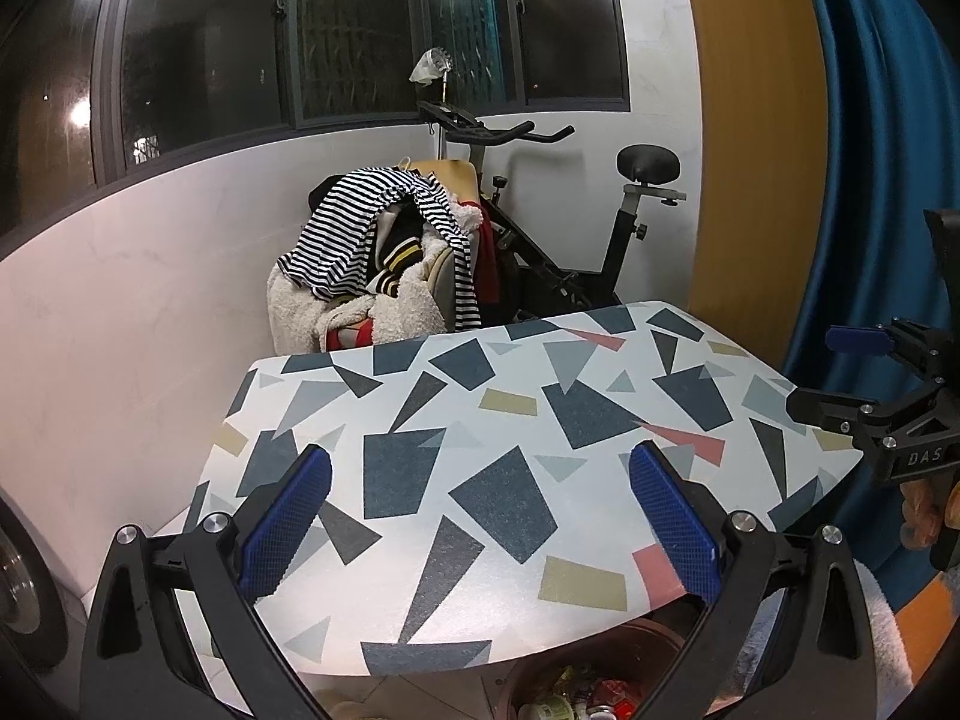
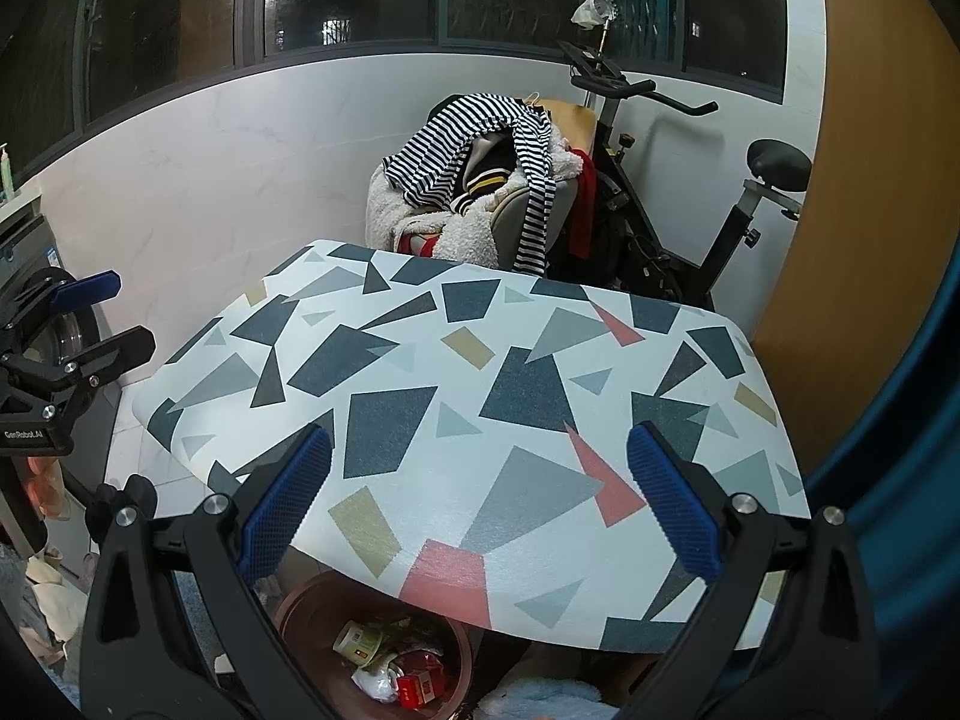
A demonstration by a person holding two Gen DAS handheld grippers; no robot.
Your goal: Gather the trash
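**Trash gathered in the bin, tabletop bare**

The left gripper (image 1: 480,516) is held wide open with nothing between its blue fingers (image 1: 288,528); the right gripper (image 2: 480,498) is likewise spread wide and empty. Ahead of both pairs of fingers the patterned tabletop (image 2: 420,360) is seen, and no loose trash can be made out on it. Below and just behind the fingertips, under the table's near edge, a brown waste bin (image 2: 312,606) is seen on the floor, holding the trash (image 2: 390,666): a small labelled cup, crumpled white wrapping and a red packet. The collecting is judged to be largely finished, as far as is shown. Trash lying outside these views cannot be ruled out.
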